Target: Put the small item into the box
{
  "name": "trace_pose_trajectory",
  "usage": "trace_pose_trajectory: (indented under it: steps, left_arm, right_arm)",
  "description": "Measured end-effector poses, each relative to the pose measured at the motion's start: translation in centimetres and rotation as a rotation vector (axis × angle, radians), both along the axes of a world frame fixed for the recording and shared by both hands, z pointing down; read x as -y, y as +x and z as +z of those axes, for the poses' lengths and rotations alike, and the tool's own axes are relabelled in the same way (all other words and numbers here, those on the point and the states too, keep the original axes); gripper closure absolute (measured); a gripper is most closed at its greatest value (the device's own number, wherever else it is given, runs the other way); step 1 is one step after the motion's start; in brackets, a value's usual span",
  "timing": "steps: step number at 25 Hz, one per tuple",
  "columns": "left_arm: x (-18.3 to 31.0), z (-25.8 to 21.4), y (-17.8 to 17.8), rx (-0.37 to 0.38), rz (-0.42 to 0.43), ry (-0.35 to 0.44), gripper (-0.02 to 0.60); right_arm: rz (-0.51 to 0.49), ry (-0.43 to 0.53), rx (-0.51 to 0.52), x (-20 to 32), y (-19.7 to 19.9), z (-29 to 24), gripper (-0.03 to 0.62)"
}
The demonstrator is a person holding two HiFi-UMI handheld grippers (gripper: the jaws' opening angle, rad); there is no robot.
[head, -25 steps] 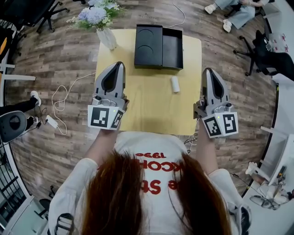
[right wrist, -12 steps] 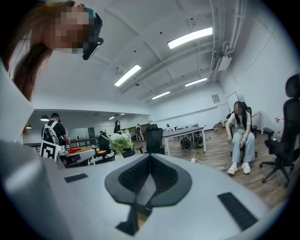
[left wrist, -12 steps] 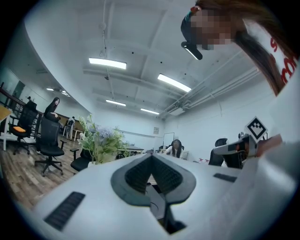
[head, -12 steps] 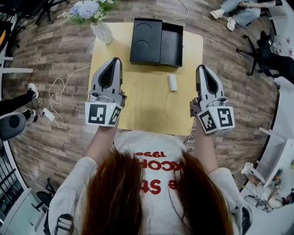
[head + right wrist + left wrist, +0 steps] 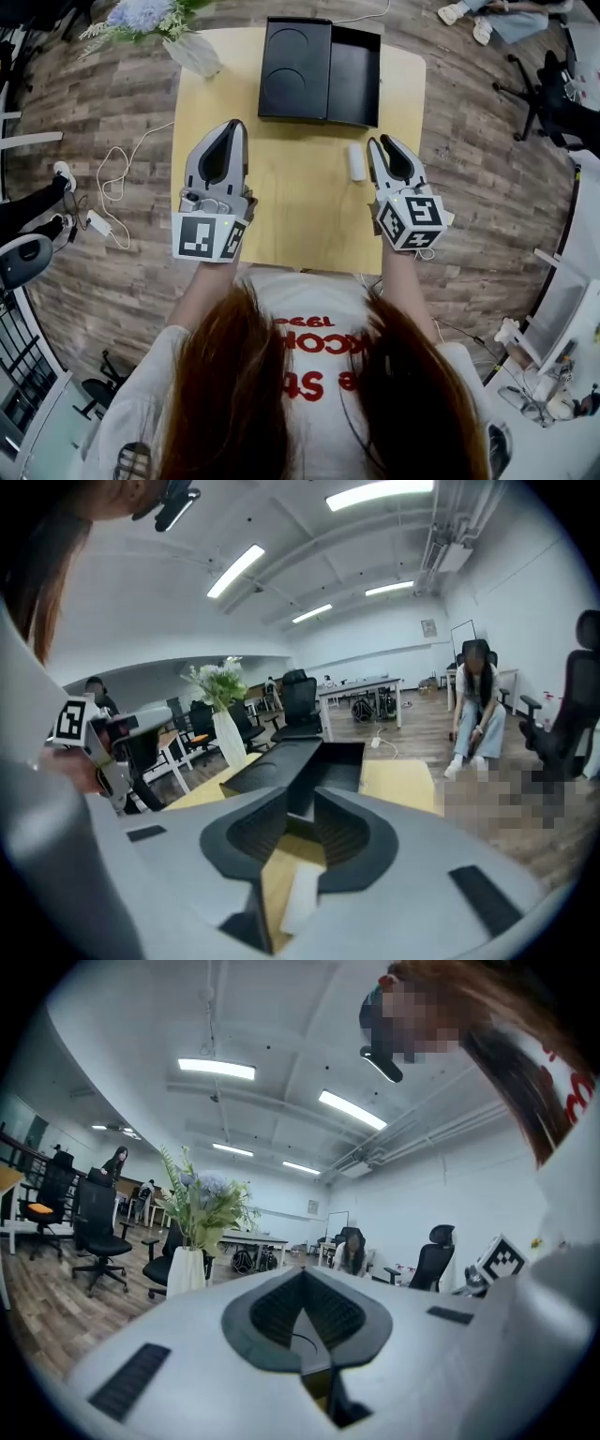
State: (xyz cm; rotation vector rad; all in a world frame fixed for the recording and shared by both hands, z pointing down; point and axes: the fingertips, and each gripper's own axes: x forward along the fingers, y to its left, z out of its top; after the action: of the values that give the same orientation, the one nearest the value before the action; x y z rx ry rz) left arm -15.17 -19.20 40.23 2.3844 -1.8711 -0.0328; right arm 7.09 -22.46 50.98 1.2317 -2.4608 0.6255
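A small white cylinder-shaped item [image 5: 356, 162] lies on the yellow table [image 5: 300, 216], just in front of the black box [image 5: 319, 70]. The box has a lid half with round recesses on the left and an open compartment [image 5: 354, 66] on the right. My right gripper [image 5: 377, 142] hovers right beside the item, its jaws opening. In the right gripper view the item [image 5: 300, 897] shows low in the gap of that gripper [image 5: 300, 799], with neither pad pressing on it, and the box [image 5: 309, 761] lies ahead. My left gripper [image 5: 234, 125] is held over the table's left side, empty, its tips [image 5: 302, 1279] meeting.
A white vase with flowers [image 5: 192, 52] stands at the table's far left corner, also the vase [image 5: 186, 1269] in the left gripper view. A cable [image 5: 117, 202] trails on the wood floor to the left. Office chairs and seated people surround the table.
My right gripper has moved left and forward over the table to the white item, and its jaws have parted. The left gripper has barely moved.
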Motion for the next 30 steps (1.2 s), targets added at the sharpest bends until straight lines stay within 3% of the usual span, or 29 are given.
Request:
trace_pose_trajectory:
  steps: [9, 14, 21, 23, 30]
  left_arm:
    - [-1.0, 2.1, 0.1, -0.002, 0.014, -0.062, 0.578]
    - [-1.6, 2.5, 0.5, 0.000, 0.024, -0.073, 0.578]
    - [-2.1, 2.8, 0.5, 0.004, 0.018, -0.074, 0.577]
    - [-2.2, 2.7, 0.6, 0.008, 0.018, -0.075, 0.577]
    - [-2.2, 1.4, 0.4, 0.008, 0.007, -0.047, 0.578]
  right_arm:
    - [-0.056, -0.206, -0.235, -2.9, -1.2, 10.5, 0.408]
    - [-0.054, -0.250, -0.286, -3.9, -1.3, 12.8, 0.334]
    - [-0.054, -0.223, -0.335, -3.6, -1.0, 12.9, 0.346]
    - [-0.054, -0.213, -0.339, -3.4, -0.8, 12.6, 0.445]
    - [-0.055, -0.137, -0.252, -2.6, -1.4, 9.9, 0.451]
